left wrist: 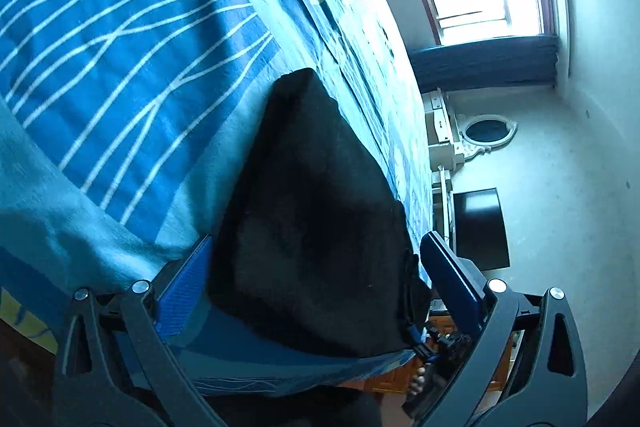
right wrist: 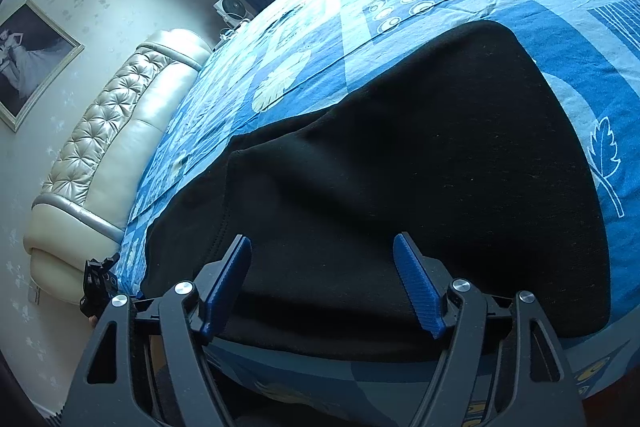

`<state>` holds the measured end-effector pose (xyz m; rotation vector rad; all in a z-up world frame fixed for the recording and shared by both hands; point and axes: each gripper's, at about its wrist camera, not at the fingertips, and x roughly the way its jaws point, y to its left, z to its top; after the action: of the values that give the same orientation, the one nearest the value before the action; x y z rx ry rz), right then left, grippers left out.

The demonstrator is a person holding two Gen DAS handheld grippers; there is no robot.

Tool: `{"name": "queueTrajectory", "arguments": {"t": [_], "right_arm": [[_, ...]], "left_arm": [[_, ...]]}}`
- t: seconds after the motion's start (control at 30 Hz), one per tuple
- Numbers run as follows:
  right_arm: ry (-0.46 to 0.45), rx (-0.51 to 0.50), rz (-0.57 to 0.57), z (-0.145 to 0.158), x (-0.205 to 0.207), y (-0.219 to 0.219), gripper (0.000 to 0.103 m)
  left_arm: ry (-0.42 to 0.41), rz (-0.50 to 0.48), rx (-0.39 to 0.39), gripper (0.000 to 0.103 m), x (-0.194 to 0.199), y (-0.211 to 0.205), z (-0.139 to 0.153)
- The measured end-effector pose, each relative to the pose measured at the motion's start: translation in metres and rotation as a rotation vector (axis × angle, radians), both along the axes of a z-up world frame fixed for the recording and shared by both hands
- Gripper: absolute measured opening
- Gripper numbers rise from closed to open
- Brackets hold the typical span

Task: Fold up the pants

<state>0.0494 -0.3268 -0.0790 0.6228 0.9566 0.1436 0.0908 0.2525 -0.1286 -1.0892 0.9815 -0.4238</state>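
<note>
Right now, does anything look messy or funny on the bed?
Nothing much stands out. The black pants lie flat on the blue bedspread, with one layer's edge slanting unevenly across the top. Both the left gripper and the right gripper are open above the pants, holding nothing.

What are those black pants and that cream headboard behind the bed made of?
The black pants look like a soft matte knit, perhaps fleece or jersey: faint lint specks, no sheen. The headboard seems to be glossy leather or faux leather, judging by its button tufting and highlights. I cannot tell which.
</note>
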Motion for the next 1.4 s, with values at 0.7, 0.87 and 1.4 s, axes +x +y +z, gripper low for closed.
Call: {"name": "queueTrajectory", "arguments": {"t": [0.7, 0.87, 1.4], "right_arm": [[-0.016, -0.017, -0.001, 0.001, -0.003, -0.007, 0.079], [-0.018, -0.015, -0.003, 0.001, -0.005, -0.008, 0.079], [-0.021, 0.003, -0.001, 0.001, -0.004, -0.011, 0.084]], "left_arm": [[-0.048, -0.073, 0.119, 0.020, 0.010, -0.029, 0.036], [-0.117, -0.101, 0.154, 0.019, 0.018, -0.056, 0.076], [-0.304, -0.332, 0.310, 0.017, 0.026, -0.189, 0.172]]}}
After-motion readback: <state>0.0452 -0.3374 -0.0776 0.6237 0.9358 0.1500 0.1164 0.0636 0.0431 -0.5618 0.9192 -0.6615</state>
